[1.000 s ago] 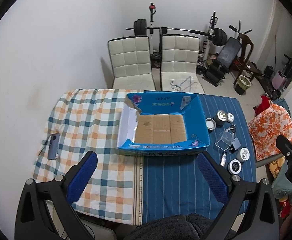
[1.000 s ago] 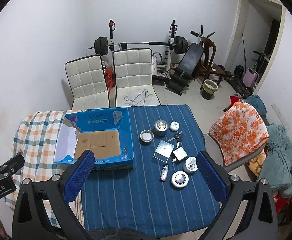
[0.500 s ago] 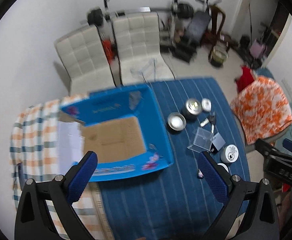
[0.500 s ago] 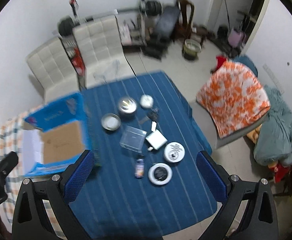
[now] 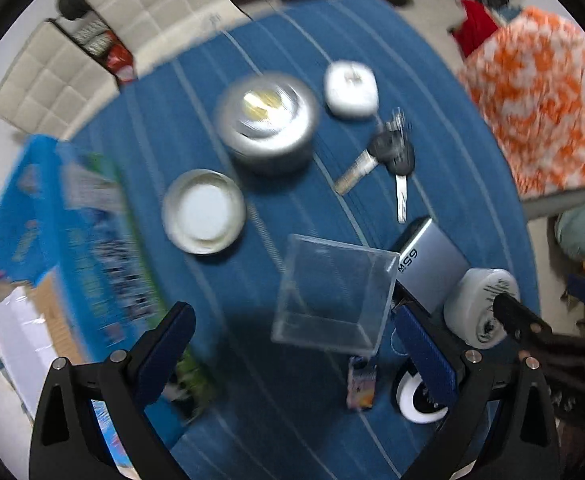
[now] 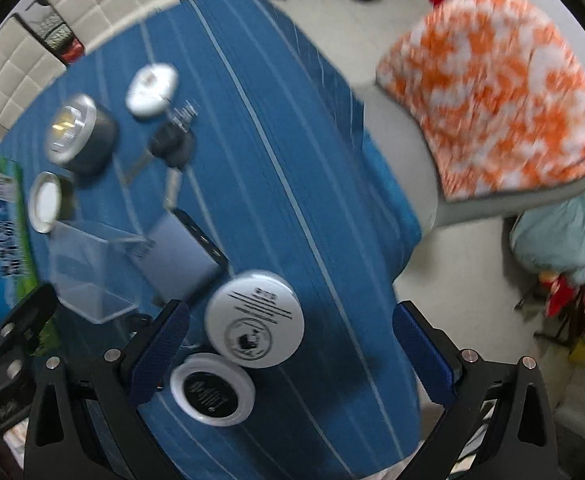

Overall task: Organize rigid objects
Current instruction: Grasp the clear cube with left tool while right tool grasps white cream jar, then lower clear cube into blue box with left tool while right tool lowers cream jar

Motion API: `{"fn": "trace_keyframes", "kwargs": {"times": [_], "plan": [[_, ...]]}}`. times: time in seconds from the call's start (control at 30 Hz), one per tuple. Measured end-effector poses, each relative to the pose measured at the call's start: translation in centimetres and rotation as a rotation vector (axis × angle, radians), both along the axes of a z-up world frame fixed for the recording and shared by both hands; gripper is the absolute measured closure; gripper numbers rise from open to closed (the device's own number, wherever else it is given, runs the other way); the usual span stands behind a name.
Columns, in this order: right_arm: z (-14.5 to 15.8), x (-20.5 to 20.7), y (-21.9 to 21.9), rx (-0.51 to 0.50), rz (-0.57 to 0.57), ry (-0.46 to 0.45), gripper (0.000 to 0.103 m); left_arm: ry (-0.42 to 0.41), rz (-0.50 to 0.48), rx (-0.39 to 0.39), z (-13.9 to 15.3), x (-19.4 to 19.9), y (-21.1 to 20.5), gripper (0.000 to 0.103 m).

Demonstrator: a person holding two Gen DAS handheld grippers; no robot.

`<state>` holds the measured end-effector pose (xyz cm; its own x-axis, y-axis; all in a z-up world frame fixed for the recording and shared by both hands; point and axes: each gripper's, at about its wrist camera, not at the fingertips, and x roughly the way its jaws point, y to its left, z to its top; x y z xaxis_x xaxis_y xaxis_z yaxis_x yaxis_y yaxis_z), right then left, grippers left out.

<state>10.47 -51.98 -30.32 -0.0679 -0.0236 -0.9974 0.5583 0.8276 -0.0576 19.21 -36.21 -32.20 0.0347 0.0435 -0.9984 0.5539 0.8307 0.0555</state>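
Note:
My left gripper [image 5: 292,344] is open, low over a clear plastic box [image 5: 332,292] on the blue striped cloth. Beyond it lie a round tin lid [image 5: 204,210], a grey tin [image 5: 268,120], a white case [image 5: 350,88], car keys [image 5: 392,160] and a silver power bank [image 5: 432,260]. My right gripper [image 6: 292,344] is open over a white round container [image 6: 254,318], with a black-and-white disc [image 6: 212,390] just in front. The clear box [image 6: 88,268] and power bank [image 6: 176,256] lie to its left.
The blue cardboard box [image 5: 32,216] stands at the left of the table. An orange-patterned cloth [image 6: 492,92] covers a seat to the right, past the table edge. White padded chairs [image 5: 92,40] stand behind the table.
Both grippers have dropped down and moved right, from a high view of the whole table to close above the small objects. Both stay open.

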Motion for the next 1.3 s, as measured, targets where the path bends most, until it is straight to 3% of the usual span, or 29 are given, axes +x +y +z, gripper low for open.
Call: {"fn": "trace_keyframes", "kwargs": {"times": [0.13, 0.2, 0.43, 0.5, 0.7, 0.77, 0.8, 1.03, 1.3], "plan": [[-3.4, -1.4, -1.0, 0.106, -0.046, 0.031, 0.003, 0.083, -0.010, 0.031, -3.4, 0.1, -0.8, 0.019], [-4.3, -1.6, -1.1, 0.171, -0.059, 0.009, 0.003, 0.115, -0.008, 0.032, -4.6, 0.1, -0.8, 0.037], [-6.8, -1.3, -0.8, 0.182, -0.044, 0.047, 0.005, 0.133, 0.109, 0.040, -4.8, 0.3, 3.2, 0.037], [-7.8, -1.3, -0.9, 0.171, -0.053, 0.061, 0.015, 0.141, 0.115, 0.048, -5.4, 0.4, 3.5, 0.036], [-8.3, -0.4, -0.1, 0.076, -0.069, 0.052, 0.017, 0.102, 0.118, 0.047, -6.0, -0.2, 3.3, 0.038], [-8.2, -0.3, 0.0, 0.052, -0.066, 0.040, 0.022, 0.083, 0.121, 0.055, -6.4, -0.3, 2.7, 0.039], [-8.0, 0.0, 0.3, 0.043, -0.045, 0.031, 0.033, 0.075, 0.119, 0.061, -6.6, -1.0, 2.5, 0.040], [-7.5, -0.7, 1.0, 0.053, 0.003, 0.054, 0.033, -0.006, 0.088, 0.045, -2.0, -3.6, 2.3, 0.040], [-1.6, -2.1, 2.1, 0.067, 0.009, -0.018, 0.033, -0.094, 0.104, -0.049, 5.3, -5.3, 2.8, 0.040]]}}
